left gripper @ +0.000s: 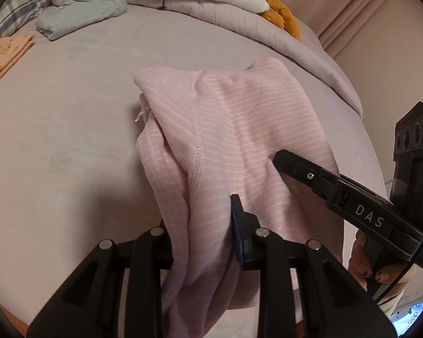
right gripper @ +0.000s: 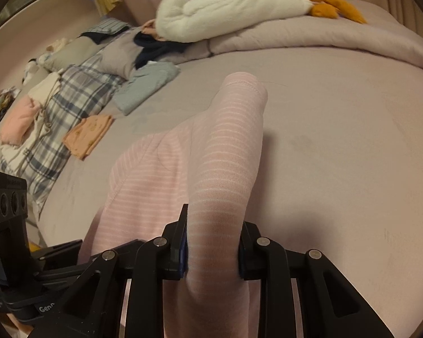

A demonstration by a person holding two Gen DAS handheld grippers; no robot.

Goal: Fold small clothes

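A pink garment with thin white stripes (left gripper: 225, 118) lies partly raised off the mauve bed sheet (left gripper: 70, 140). In the left wrist view my left gripper (left gripper: 203, 225) is shut on a bunched edge of it; cloth hides the left finger, while the right finger (left gripper: 239, 225) shows. My right gripper (left gripper: 284, 163) comes in from the right and presses into the same garment. In the right wrist view the right gripper (right gripper: 214, 245) is shut on a folded strip of the pink garment (right gripper: 228, 146), which stretches away toward the bed's middle. The left gripper's body (right gripper: 11, 205) sits at the lower left.
A folded grey-blue garment (right gripper: 146, 87) and a folded orange cloth (right gripper: 87, 135) lie near plaid pillows (right gripper: 79, 93) with more clothes. A white plush goose (right gripper: 228, 8) rests on the bunched quilt (right gripper: 324, 39) at the far side. A hand with painted nails (left gripper: 375, 270) holds the right gripper.
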